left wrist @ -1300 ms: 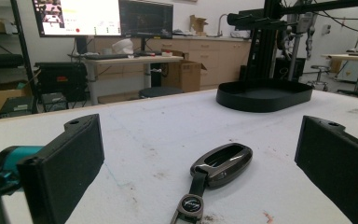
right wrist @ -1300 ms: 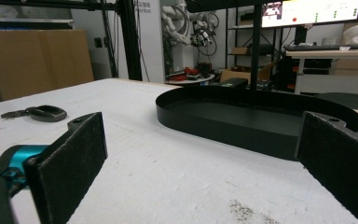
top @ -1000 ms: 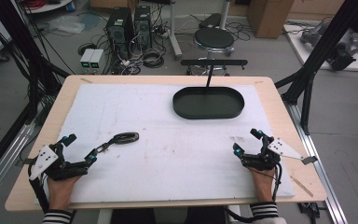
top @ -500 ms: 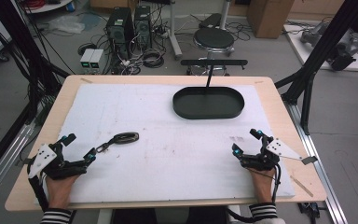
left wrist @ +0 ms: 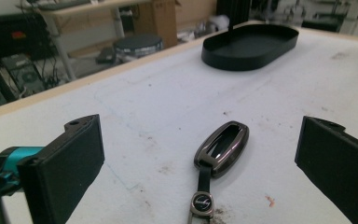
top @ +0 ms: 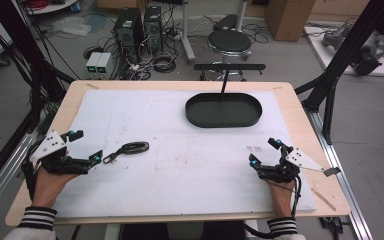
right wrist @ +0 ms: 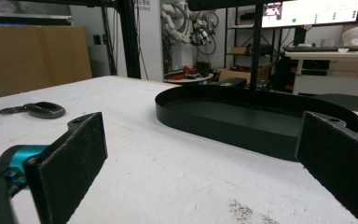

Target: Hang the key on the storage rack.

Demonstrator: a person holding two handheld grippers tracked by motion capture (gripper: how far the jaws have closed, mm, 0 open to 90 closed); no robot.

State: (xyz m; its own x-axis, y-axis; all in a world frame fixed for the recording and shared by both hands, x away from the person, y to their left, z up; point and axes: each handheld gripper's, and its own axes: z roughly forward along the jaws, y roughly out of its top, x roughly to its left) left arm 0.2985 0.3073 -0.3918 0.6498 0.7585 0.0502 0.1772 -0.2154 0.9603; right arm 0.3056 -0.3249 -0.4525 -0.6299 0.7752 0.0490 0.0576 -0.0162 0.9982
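On the left side of the worktop (top: 180, 165), a dark key fob (top: 134, 147) with a short strap and metal clasp lies flat on the white cover, just ahead of the left claw (top: 85, 146). That claw is spread wide and holds nothing — in the left gripper view the key fob (left wrist: 222, 148) sits between its two black jaws, touching neither, its strap end nearest the camera. Over at the right edge, the right claw (top: 265, 152) rests low on the white cover, its jaws also wide apart and empty. A black oval tray (top: 223, 111) stands at the far middle of the worktop, well apart from the key fob — the right gripper view looks straight at the tray (right wrist: 205, 122), with the fob (right wrist: 44, 110) small at far left.
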